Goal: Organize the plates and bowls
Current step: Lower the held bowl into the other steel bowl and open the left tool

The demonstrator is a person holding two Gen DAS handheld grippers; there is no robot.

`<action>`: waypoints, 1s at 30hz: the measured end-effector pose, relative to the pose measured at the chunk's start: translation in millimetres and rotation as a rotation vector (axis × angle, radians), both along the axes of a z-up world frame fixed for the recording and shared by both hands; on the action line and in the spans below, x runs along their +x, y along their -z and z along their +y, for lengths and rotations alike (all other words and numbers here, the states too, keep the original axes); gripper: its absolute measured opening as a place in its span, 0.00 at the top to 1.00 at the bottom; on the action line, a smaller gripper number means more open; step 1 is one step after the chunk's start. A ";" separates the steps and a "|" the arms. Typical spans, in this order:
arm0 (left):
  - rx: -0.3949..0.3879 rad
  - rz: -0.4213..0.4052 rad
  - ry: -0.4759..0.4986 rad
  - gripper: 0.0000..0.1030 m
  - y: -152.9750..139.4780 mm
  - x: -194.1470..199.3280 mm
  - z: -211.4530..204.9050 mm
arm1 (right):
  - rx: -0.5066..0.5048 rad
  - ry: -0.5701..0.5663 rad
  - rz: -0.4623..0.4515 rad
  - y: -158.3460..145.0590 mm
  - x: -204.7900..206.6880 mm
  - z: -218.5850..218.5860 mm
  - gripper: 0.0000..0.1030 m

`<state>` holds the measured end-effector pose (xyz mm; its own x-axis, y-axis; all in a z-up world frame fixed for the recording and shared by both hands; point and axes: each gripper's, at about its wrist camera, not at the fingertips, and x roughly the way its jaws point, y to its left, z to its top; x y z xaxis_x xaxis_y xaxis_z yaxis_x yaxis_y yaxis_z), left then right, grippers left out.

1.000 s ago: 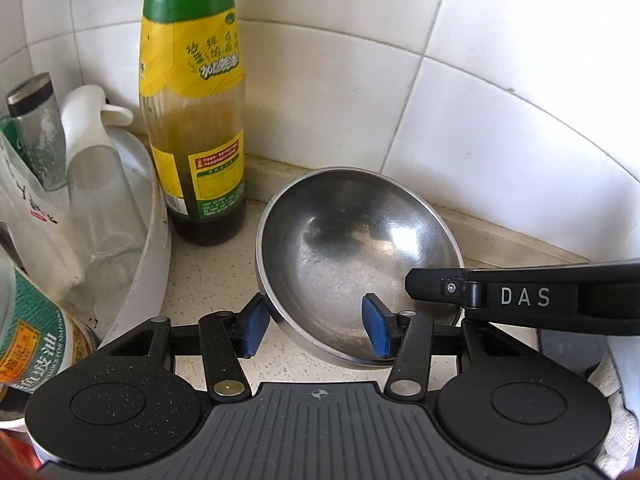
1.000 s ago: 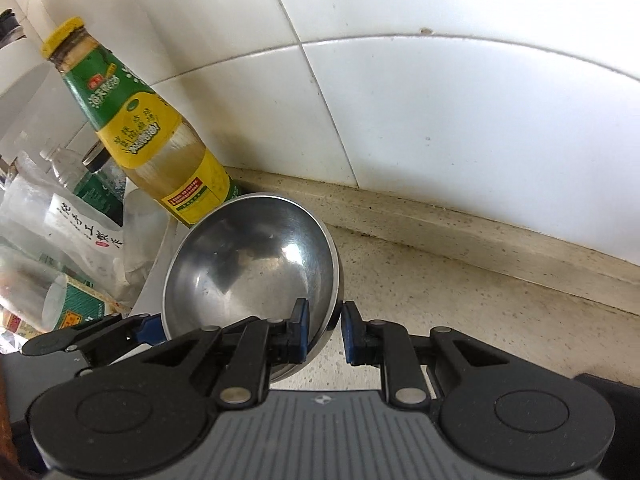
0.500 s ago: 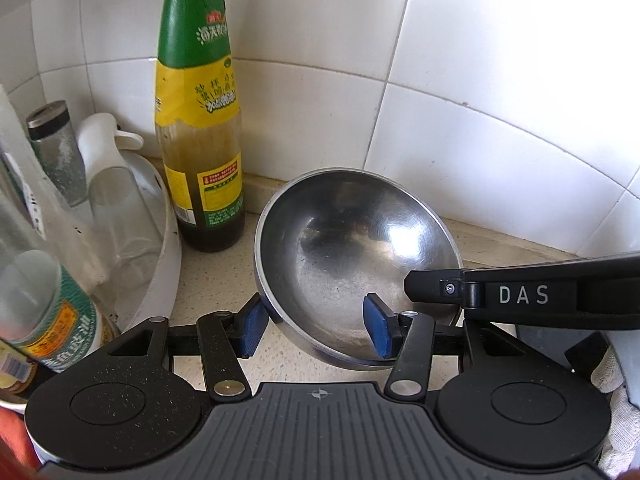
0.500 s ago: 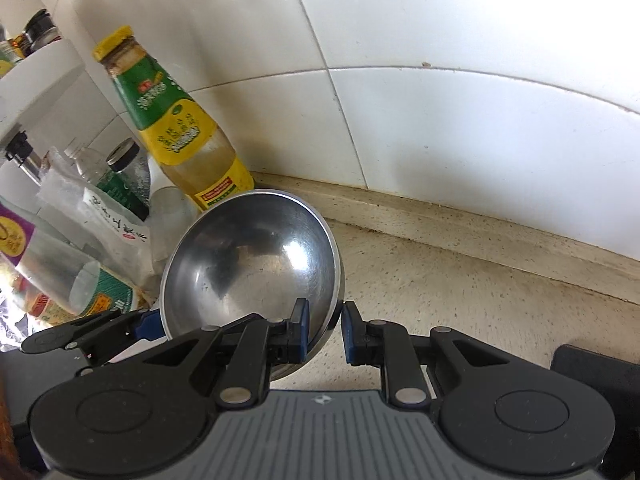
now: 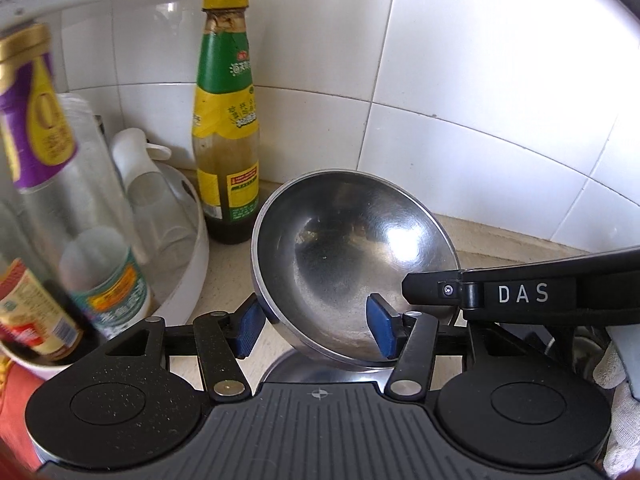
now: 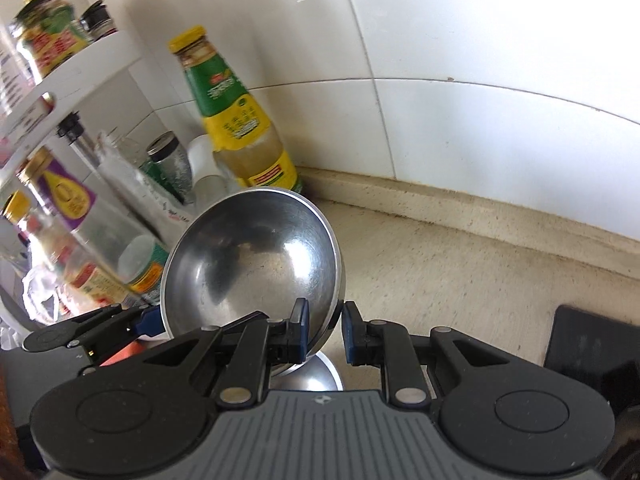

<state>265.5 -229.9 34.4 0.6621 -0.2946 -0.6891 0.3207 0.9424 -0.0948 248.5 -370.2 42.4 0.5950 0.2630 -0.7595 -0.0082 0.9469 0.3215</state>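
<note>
I had the steel bowl point(image 5: 352, 248) off the surface point(image 6: 460, 280) and tipped up, its mouth facing both cameras, in front of the tiled wall point(image 5: 480, 80). It hung just right of the sauce bottle point(image 5: 224, 120) and was carried between the two tools.

The right hand-held gripper point(image 6: 325, 326) was pressed together on the bowl's right rim, one blue pad inside and one outside. I judged that thin-wall pinch to be doing most of the carrying. The left hand-held gripper point(image 5: 316, 330) straddled the near-left part of the bowl, with one pad against the outer wall and the other inside the hollow. Its jaws had just been opening a little with the bowl between them. The pads looked to lie on the metal, though I could not tell how firmly.

Two holds on opposite sides made sense to me, since polished steel swings and slips easily from a single pinch. Below the bowl, a second rounded steel piece point(image 5: 320, 370) showed at the bottom edge. It was probably another bowl, which may explain the lift.

The readable writing was sparse. "DAS" stood in white letters on the right tool's finger point(image 5: 522, 294). The sauce bottle carried a green and yellow label with Chinese characters and a small red logo that I could not read reliably. On the white rack point(image 6: 80, 68), a bottle with a purple label point(image 5: 36, 120) showed a large "0", and the rest was blurred.
</note>
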 end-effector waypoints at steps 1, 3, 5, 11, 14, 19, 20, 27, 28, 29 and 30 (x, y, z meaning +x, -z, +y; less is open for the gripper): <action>0.000 -0.002 0.001 0.39 -0.5 -4.3 3.7 | 0.001 -0.001 0.000 -0.9 -4.2 2.9 0.80; -0.001 -0.005 0.002 0.39 -0.4 -12.3 9.6 | 0.005 -0.004 0.000 -1.5 -12.2 8.8 0.80; 0.002 -0.001 0.002 0.38 1.2 -19.1 15.6 | 0.001 -0.011 0.004 0.4 -19.6 15.9 0.80; 0.017 0.031 0.000 0.38 11.4 -33.7 29.2 | 0.004 -0.025 0.040 14.3 -30.0 31.3 0.80; 0.027 0.048 0.000 0.38 18.0 -36.1 31.4 | 0.006 -0.028 0.058 22.6 -31.5 34.2 0.80; 0.032 0.066 0.007 0.37 27.2 -37.8 31.3 | -0.016 -0.028 0.063 31.3 -35.3 37.8 0.80; 0.032 0.070 0.010 0.37 29.0 -36.9 30.7 | -0.028 -0.029 0.060 32.0 -36.3 39.0 0.80; 0.044 0.082 0.027 0.36 40.1 -39.0 26.0 | -0.099 -0.045 0.048 37.3 -40.4 46.2 0.79; 0.044 0.086 0.029 0.36 41.3 -38.6 25.9 | -0.111 -0.048 0.045 38.2 -40.5 47.5 0.79; 0.045 0.091 0.032 0.36 43.3 -36.6 25.7 | -0.123 -0.051 0.042 39.2 -40.5 48.8 0.79; 0.045 0.097 0.033 0.36 44.8 -35.4 25.5 | -0.133 -0.052 0.040 40.2 -40.4 49.9 0.79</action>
